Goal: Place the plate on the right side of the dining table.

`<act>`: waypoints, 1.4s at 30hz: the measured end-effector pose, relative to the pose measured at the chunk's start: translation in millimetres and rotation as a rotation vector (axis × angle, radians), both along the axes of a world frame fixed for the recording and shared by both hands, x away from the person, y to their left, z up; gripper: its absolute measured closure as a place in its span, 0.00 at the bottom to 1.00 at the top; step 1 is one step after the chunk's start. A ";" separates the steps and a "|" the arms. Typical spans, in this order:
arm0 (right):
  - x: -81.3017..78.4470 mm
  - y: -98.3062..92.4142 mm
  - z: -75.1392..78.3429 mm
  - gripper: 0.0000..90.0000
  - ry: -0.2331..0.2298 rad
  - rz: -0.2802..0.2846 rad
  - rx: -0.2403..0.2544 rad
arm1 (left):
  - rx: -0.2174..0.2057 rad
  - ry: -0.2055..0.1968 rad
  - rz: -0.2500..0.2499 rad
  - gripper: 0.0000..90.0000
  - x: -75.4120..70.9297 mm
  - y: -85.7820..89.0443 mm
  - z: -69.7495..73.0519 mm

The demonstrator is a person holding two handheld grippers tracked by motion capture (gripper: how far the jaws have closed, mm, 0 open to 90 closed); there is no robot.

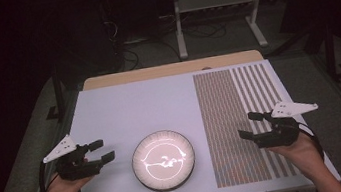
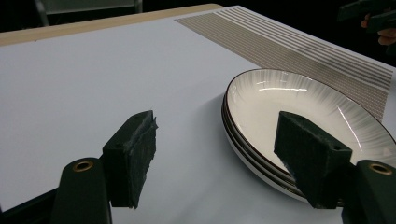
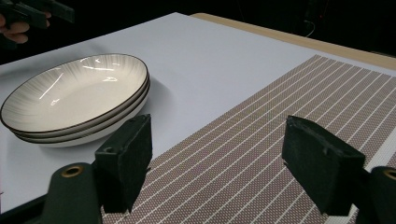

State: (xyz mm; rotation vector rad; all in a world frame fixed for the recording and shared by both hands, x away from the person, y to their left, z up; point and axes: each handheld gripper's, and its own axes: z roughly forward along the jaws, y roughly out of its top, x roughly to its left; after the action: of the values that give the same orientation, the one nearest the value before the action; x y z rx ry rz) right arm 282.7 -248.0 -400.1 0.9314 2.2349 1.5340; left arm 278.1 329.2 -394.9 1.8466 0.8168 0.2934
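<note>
Flanking the stack of plates (image 1: 163, 160), your left gripper (image 1: 100, 153) and right gripper (image 1: 250, 126) hover wide open and empty, fingers (image 2: 132, 154) apart with nothing between them. The plates sit nested near the front edge of the white tabletop (image 1: 130, 111), just left of the striped placemat (image 1: 234, 117) and midway between your hands. Likely ceramic, they look glossy, stiff and breakable, heavy as a stack and probably slippery. The raised rim appears the best place to grip. The left fingers stand just beside the near rim; the right ones hang over the placemat, farther off.
</note>
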 end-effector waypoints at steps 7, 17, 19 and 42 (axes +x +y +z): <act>-0.2 -0.7 0.3 0.30 0.006 0.000 0.000 | -0.002 0.000 0.001 0.32 0.0 0.0 0.1; -0.1 -0.5 0.4 0.32 0.009 0.004 -0.006 | -0.004 -0.002 0.008 0.31 0.0 -0.1 0.6; -0.2 -0.3 0.7 0.33 0.009 0.005 -0.007 | -0.006 -0.001 0.011 0.31 0.0 -0.5 0.7; 1.3 19.9 10.6 0.41 0.072 0.030 -0.032 | -0.013 0.098 0.012 0.32 0.1 -12.5 6.6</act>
State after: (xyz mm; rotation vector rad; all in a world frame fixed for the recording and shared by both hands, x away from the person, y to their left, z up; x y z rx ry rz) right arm 284.0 -228.1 -389.6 0.9629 2.3262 1.4953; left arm 278.2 316.7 -388.4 1.8556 0.8957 0.2060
